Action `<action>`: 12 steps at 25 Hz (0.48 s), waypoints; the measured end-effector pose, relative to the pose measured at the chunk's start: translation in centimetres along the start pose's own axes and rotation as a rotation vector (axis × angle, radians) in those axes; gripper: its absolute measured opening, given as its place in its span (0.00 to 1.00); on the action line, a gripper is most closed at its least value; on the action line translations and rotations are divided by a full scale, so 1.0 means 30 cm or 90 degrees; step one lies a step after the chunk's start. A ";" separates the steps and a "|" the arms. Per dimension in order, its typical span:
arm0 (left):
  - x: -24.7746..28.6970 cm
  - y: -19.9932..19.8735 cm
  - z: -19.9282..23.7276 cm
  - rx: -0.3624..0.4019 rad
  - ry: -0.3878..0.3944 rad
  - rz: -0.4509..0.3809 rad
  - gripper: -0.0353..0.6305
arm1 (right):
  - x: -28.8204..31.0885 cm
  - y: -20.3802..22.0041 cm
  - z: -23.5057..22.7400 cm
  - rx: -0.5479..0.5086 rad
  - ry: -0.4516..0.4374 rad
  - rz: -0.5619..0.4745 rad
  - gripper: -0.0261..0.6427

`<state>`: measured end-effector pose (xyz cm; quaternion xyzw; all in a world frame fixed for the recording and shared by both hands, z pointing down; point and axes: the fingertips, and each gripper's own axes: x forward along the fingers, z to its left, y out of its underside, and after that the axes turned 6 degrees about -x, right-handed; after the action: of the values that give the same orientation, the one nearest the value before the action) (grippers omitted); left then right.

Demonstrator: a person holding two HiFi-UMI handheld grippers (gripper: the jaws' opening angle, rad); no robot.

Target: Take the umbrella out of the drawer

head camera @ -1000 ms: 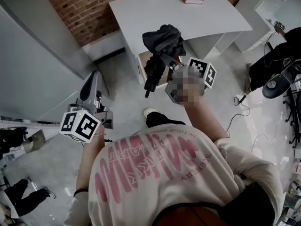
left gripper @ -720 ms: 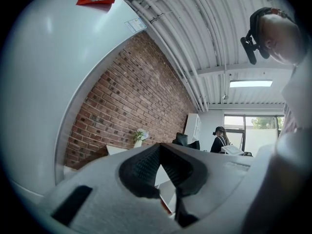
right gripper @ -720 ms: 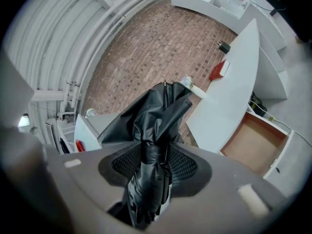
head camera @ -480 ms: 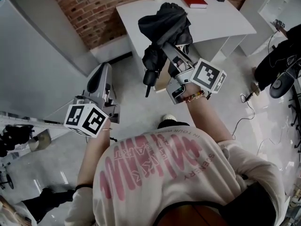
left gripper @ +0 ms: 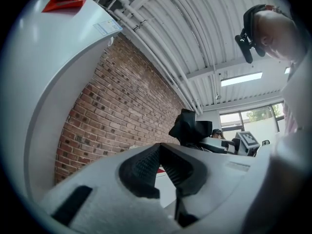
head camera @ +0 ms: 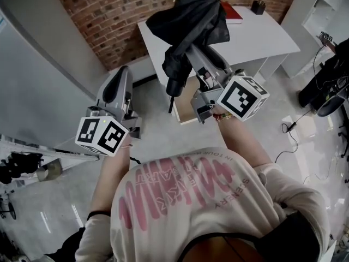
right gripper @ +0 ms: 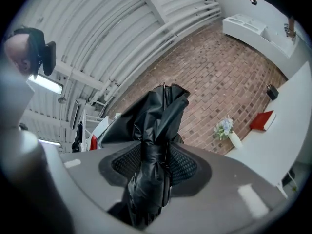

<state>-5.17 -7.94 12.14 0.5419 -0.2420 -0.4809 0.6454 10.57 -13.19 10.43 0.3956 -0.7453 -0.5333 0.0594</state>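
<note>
At far left, left hand-held gripper [head camera: 121,76] empty, jaws closed together, nothing between. Centre: folded black umbrella [head camera: 188,23] out of open drawer [head camera: 187,98], held in air before bench [head camera: 262,34]. Right hand-held gripper [head camera: 197,56] clenched on its strapped middle. Canopy soft, loose, probably slippery; shaft inside stiff; whole thing light. Best hold: bound waist, not flapping cloth. Dangling lower end possibly handle.
</note>
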 end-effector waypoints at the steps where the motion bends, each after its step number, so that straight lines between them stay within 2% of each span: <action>1: 0.023 -0.004 -0.011 0.003 0.004 -0.003 0.06 | 0.006 -0.019 -0.002 -0.013 -0.002 -0.005 0.32; 8: 0.148 -0.021 -0.081 0.020 0.037 -0.010 0.06 | 0.013 -0.108 -0.011 -0.068 -0.009 -0.039 0.32; 12: 0.193 -0.020 -0.109 0.021 0.048 -0.018 0.06 | 0.002 -0.143 -0.025 -0.069 -0.013 -0.056 0.32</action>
<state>-0.23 -11.50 9.42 0.5738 -0.2179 -0.4648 0.6381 13.17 -14.31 7.14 0.4188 -0.6976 -0.5792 0.0496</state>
